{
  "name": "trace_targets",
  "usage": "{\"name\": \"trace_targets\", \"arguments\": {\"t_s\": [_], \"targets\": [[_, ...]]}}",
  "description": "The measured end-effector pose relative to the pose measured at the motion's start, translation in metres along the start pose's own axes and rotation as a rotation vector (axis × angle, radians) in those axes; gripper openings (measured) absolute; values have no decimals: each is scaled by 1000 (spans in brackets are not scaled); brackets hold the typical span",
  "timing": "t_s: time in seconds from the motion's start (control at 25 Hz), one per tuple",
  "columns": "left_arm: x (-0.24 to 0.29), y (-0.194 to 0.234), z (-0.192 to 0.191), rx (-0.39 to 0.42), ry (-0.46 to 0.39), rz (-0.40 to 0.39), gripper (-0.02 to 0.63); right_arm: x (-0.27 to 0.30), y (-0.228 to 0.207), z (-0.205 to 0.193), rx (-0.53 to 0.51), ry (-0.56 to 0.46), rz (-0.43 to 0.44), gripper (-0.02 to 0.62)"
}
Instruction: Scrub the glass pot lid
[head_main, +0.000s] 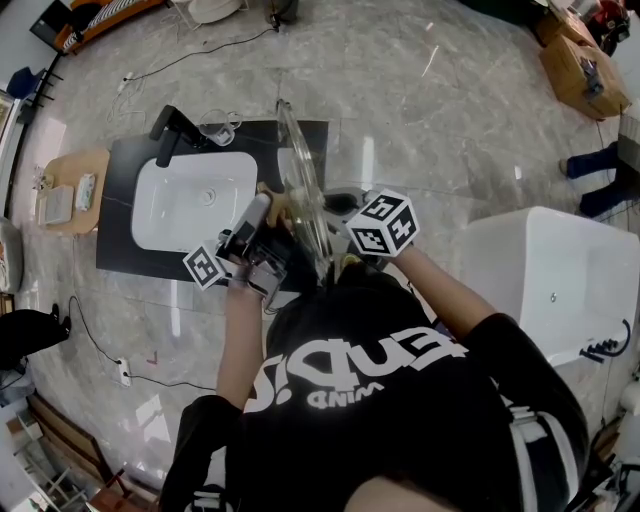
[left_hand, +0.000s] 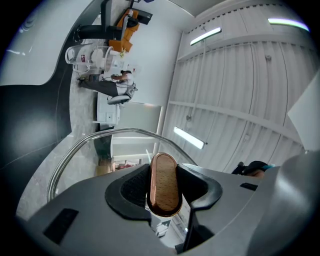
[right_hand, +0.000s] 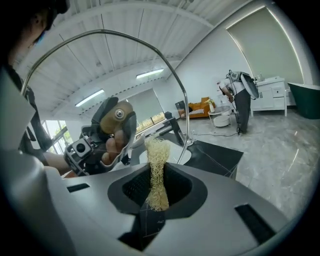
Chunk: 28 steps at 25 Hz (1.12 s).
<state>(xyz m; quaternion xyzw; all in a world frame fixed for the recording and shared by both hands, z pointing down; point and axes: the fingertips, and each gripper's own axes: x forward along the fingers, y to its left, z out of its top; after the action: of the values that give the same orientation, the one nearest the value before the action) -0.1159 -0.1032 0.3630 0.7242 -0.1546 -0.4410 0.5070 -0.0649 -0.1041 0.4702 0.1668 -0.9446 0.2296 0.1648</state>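
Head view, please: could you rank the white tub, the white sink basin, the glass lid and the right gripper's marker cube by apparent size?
1. white tub
2. white sink basin
3. Roughly alike, so unranked: glass lid, edge-on, long but thin; marker cube, compact and nearer the camera.

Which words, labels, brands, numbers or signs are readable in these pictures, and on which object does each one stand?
"WIND" (uncertain reading): small white print on the person's black shirt, head view.
Larger white letters above it on the shirt: seen upside down and distorted, not readable with certainty.
Left cube and right cube: black-and-white square marker patterns only, no letters or numbers.
Elsewhere: nothing readable.
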Motion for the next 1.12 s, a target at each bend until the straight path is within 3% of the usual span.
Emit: {"name": "trace_targets", "arguments": {"t_s": [0.56,1.12], "targets": [[-11,4,22,15,-56,21,179,-28,62,12,-35,41,157,54],[-13,10,29,4,-64,27,179,-65,88,65,-75,-40,219,54]]}}
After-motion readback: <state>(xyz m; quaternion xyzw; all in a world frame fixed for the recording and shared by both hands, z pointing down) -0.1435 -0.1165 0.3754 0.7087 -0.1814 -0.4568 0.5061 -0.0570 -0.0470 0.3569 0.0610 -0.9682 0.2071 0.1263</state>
